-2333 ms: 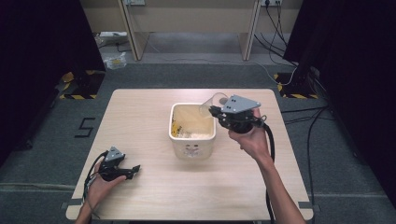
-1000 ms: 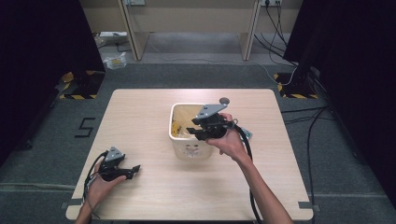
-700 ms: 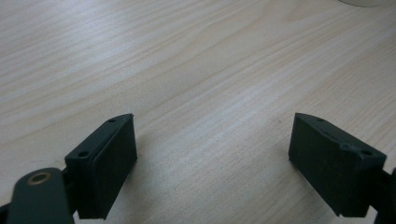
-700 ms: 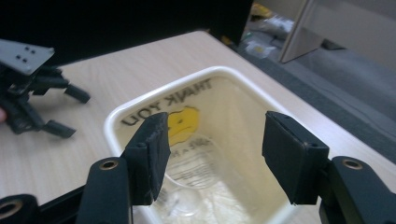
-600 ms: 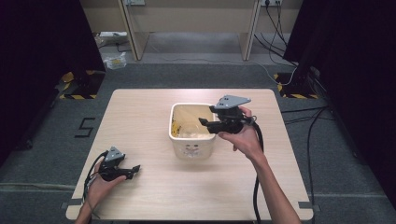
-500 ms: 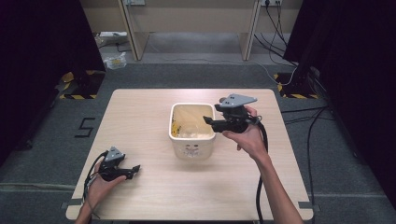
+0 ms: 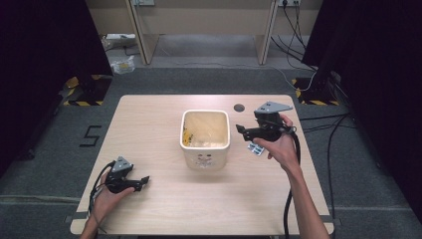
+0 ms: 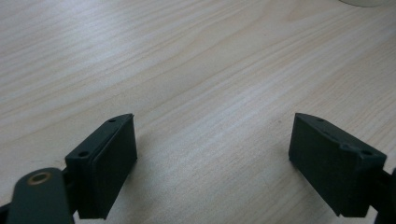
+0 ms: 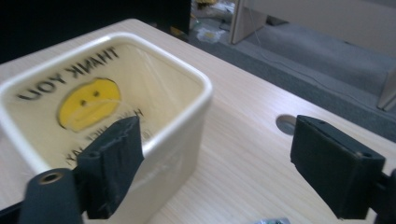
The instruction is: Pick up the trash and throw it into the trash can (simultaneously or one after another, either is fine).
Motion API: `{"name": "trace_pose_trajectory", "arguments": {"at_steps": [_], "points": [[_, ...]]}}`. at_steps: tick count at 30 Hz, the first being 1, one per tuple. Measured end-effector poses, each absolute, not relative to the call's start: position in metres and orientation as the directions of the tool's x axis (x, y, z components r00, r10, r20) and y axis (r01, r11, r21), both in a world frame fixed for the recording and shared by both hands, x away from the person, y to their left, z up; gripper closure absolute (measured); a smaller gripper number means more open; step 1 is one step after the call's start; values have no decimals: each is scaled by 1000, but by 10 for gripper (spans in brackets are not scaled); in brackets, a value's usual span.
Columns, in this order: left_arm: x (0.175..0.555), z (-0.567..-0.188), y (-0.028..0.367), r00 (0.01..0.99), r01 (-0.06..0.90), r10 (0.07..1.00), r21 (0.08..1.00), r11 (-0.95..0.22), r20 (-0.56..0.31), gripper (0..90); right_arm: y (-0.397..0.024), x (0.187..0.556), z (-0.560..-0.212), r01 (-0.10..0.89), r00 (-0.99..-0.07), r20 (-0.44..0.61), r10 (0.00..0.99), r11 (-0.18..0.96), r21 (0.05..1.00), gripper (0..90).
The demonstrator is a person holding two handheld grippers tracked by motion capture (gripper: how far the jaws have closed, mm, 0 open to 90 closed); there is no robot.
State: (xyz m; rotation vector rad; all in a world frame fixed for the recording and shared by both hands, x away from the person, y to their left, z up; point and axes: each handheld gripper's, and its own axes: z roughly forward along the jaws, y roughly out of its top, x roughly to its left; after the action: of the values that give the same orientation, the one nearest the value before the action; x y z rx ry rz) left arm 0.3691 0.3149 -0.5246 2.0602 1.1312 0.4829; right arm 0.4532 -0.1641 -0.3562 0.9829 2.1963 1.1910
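Packet [image 9: 271, 220] cut off at frame edge below right tongs [image 9: 215, 163].

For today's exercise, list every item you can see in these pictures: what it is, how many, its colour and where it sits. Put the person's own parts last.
Table: one, light wood, centre of the high view.
Bin: one, cream, mid-table, lined with a bag showing a yellow smiley face and "THANK YOU".
Small packet: one, blue and white, on the table right of the bin, under the right tongs.
Table hole: one, dark, round, far side of the table.
Left tongs: one, black, jaws open, nothing between them, near left corner.
Right tongs: one, black, jaws open, nothing between them, just right of the bin.
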Motion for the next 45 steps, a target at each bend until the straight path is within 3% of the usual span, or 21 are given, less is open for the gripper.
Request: {"name": "trace_pose_trajectory", "arguments": {"at_steps": [24,45], "points": [[369,-525,315,543,568,839,745,-350,-20,141,-197,486,-443,530,-611,-48,790,454,716,160],[369,-525,315,543,568,840,745,-350,-20,141,-211,504,-493,572,-579,-20,815,425,701,164]]}}
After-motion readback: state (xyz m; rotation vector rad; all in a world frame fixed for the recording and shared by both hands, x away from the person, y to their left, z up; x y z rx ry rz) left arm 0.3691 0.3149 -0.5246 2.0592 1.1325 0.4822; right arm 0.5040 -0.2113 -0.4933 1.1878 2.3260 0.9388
